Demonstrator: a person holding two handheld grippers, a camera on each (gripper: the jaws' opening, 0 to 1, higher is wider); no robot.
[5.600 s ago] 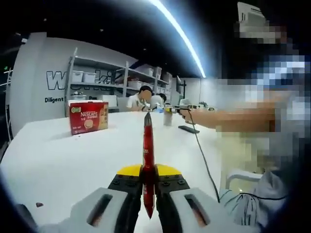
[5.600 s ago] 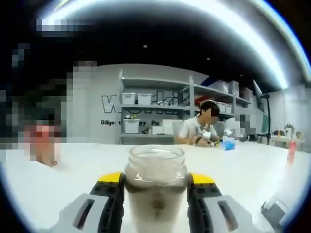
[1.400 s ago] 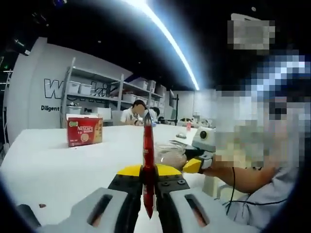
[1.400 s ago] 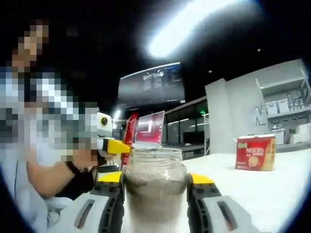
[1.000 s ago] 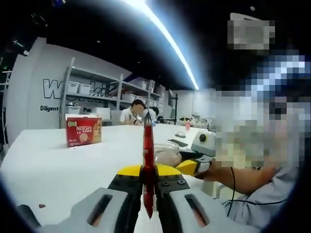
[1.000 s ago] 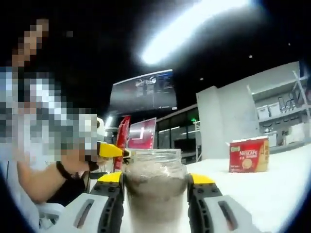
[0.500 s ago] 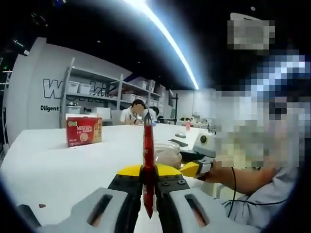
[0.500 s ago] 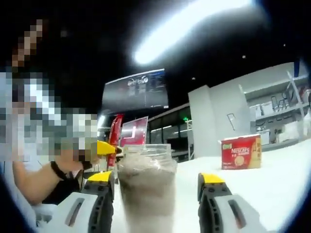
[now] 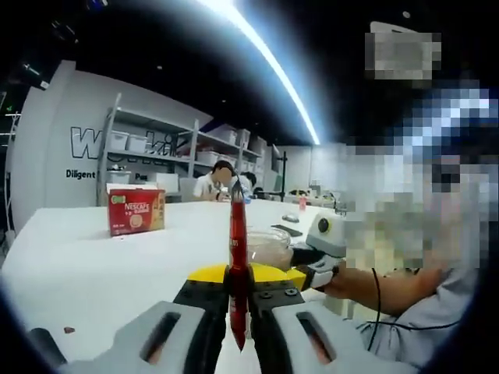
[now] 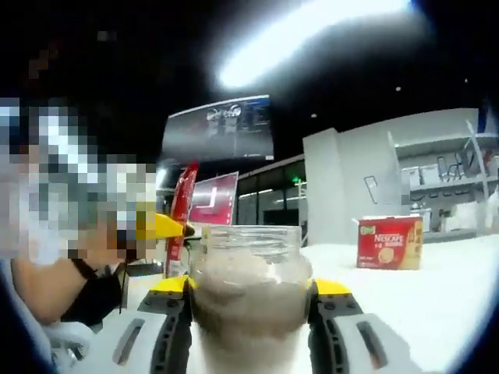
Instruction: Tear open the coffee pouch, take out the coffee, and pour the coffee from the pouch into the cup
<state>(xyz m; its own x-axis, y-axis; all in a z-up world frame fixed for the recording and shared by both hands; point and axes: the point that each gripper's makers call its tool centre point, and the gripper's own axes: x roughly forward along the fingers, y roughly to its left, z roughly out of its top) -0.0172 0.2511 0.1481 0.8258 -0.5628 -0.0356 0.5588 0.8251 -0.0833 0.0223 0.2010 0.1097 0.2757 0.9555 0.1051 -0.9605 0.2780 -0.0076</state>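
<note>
The white table carries a red carton marked "NESCAFE" at 10 o'clock in the left gripper view. The right gripper is clenched on the glass cup, which stands at centre in the right gripper view. The left gripper clamps the red coffee pouch edge-on and upright at 6 o'clock.

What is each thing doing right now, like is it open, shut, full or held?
Left hand-held gripper: shut on the coffee pouch.
Coffee pouch: held upright, seen edge-on; cannot tell whether its top is torn.
Right hand-held gripper: shut on the cup.
Cup: upright, no lid, holding brownish contents.
Red coffee box: standing on the white table, apparently closed.
</note>
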